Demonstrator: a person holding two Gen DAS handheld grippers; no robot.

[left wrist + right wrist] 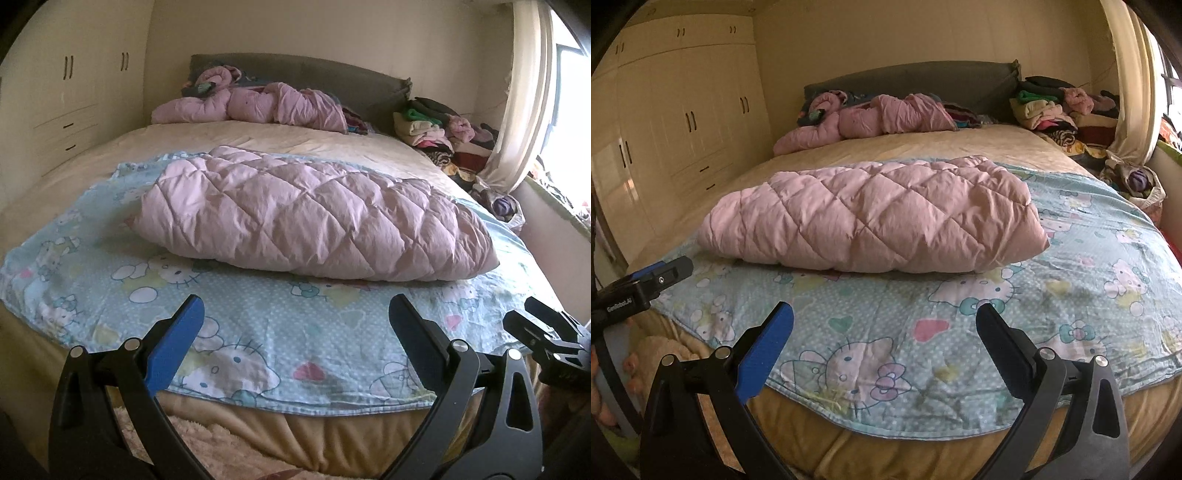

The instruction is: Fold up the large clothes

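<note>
A pink quilted garment [310, 218] lies folded in a thick bundle on a light blue cartoon-print sheet [258, 332] spread over the near end of the bed. It also shows in the right wrist view [879, 218] on the same sheet [923, 332]. My left gripper [295, 314] is open and empty, held above the sheet's near edge, short of the bundle. My right gripper [884, 319] is open and empty, also above the sheet's near edge. The right gripper shows at the right edge of the left wrist view [546, 332], and the left gripper at the left edge of the right wrist view [646, 284].
A crumpled pink garment [255, 107] lies by the grey headboard [332, 77]. A pile of mixed clothes [443, 133] sits at the far right corner by the curtain [517, 110]. A cream wardrobe [676, 122] stands left of the bed. The beige mattress [277, 140] shows beyond the sheet.
</note>
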